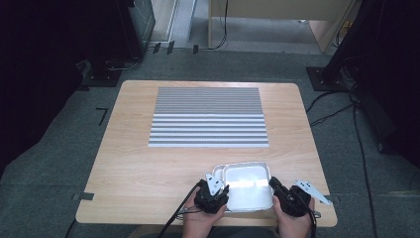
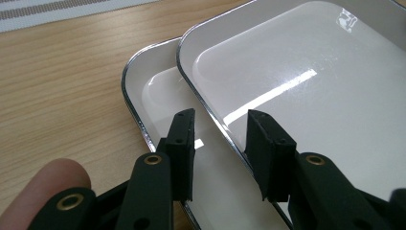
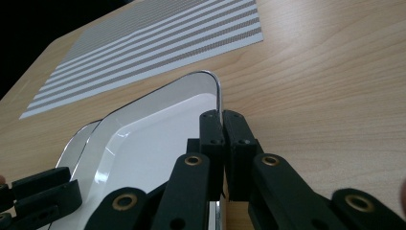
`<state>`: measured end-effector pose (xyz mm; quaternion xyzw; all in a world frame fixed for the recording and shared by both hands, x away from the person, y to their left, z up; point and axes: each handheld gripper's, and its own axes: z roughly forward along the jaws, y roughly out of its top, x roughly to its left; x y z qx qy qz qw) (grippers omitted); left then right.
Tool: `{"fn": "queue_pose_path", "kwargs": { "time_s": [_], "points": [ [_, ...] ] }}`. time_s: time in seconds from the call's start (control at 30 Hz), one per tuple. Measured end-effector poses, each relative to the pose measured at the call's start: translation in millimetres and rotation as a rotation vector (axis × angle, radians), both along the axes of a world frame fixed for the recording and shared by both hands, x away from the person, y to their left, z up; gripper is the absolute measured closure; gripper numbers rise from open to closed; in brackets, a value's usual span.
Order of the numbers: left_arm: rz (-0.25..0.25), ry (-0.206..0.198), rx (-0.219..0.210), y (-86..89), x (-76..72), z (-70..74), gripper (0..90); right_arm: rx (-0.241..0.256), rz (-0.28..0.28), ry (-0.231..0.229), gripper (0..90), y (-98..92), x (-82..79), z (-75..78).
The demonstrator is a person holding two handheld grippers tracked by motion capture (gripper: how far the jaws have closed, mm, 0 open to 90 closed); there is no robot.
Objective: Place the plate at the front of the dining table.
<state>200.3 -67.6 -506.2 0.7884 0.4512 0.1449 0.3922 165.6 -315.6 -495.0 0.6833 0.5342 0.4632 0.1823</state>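
Observation:
Two white trays with shiny metal rims lie stacked and offset near the table's front edge. The upper tray [image 1: 247, 191] [image 2: 311, 96] [image 3: 158, 139] covers most of the lower tray [image 1: 217, 172] [image 2: 158, 91] [image 3: 79, 139], which peeks out on the left. My left gripper [image 1: 222, 191] [image 2: 220, 116] is open, its jaws straddling the upper tray's left rim, one over each tray. My right gripper [image 1: 272, 183] [image 3: 221, 115] is shut on the upper tray's right rim near its far corner.
A grey-and-white striped placemat [image 1: 208, 116] [image 3: 143, 43] lies flat across the far half of the wooden table [image 1: 143, 168]. Grey floor, cables and dark stands surround the table. Both hands come in at the front edge.

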Motion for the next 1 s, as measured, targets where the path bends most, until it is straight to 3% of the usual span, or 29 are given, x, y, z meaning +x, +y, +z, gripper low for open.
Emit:
{"fn": "queue_pose_path", "kwargs": {
  "time_s": [0.2, 0.33, 0.47, 0.57, 0.67, 1.0],
  "points": [
    [0.005, 0.002, -0.007, -1.1, 0.3, -1.4, 65.5, -0.021, 0.015, 0.029, 84.9, 2.2, 2.2, -3.5],
    [0.01, 0.01, -0.023, -0.7, 1.1, -1.8, 68.9, -0.05, 0.01, 0.041, 88.0, 5.9, 2.5, -2.7],
    [0.03, 0.025, -0.048, -0.3, 3.1, -1.7, 71.5, -0.041, -0.014, 0.04, 88.7, 8.6, 2.3, -3.6],
    [0.033, 0.036, -0.082, 1.4, 3.7, 0.3, 73.2, -0.005, -0.027, 0.03, 88.7, 6.2, 1.6, -3.8],
    [0.041, 0.008, -0.095, 3.3, 0.9, 6.2, 74.2, 0.019, -0.022, 0.027, 89.0, 4.8, -0.4, -3.5],
    [0.076, -0.039, -0.128, 16.1, 4.0, 18.9, 79.6, 0.015, 0.019, -0.029, 88.9, 15.2, 1.4, 7.2]
  ]
}}
